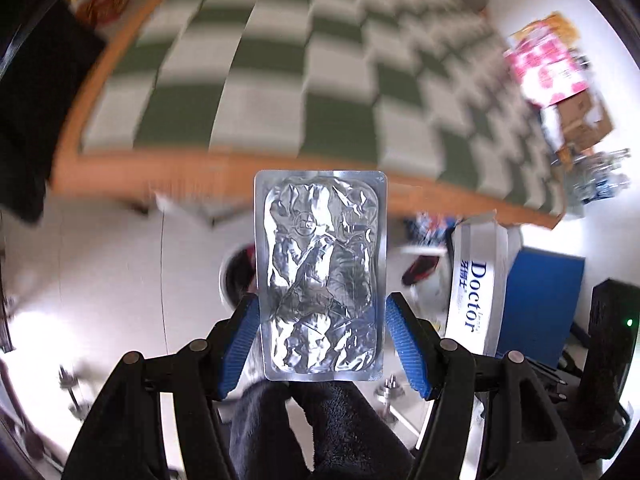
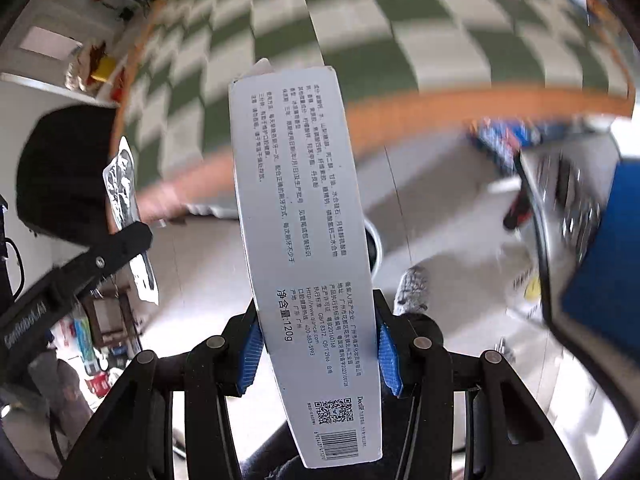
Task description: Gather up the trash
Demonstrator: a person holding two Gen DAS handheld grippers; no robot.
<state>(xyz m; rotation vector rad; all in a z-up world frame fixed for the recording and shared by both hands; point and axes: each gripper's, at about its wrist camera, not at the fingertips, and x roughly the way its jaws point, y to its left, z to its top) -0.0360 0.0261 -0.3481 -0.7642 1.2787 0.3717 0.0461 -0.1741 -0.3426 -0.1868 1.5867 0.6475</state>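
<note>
Foil blister pack [image 1: 320, 276], crumpled silver, empty-looking, sits upright between the blue pads of the left hand-held gripper [image 1: 322, 336]; pads look to touch its long edges, so it's clamped, held off the floor. No print readable on it. Same pack shows edge-on at far left in right wrist view [image 2: 124, 196].

Toothpaste carton [image 2: 304, 264], long grey-white box, is pinched by the right hand-held gripper [image 2: 320, 354], pads closed on its sides, top flap open. Text on back: Chinese ingredient/usage lines, "净含量:120g", "400-883-5993", "GB/T 8372", a QR code + barcode near the bottom, small "Doctor" mark. In left wrist view the carton's front [image 1: 478, 280] reads "Doctor" in blue w/ Chinese chars beside it.

Progress, as a guess: two pieces picked up, both in the air, neither dropped anywhere yet. A blue bin-like thing [image 1: 542, 300] sits right beside the carton; can't tell if that's the trash container. More litter left: pink/yellow wrappers + cardboard [image 1: 560, 80] on the white floor past the green-checked mat [image 1: 300, 64], blurry bits near its orange edge. So roughly midway, deposit + more pickups to go.
</note>
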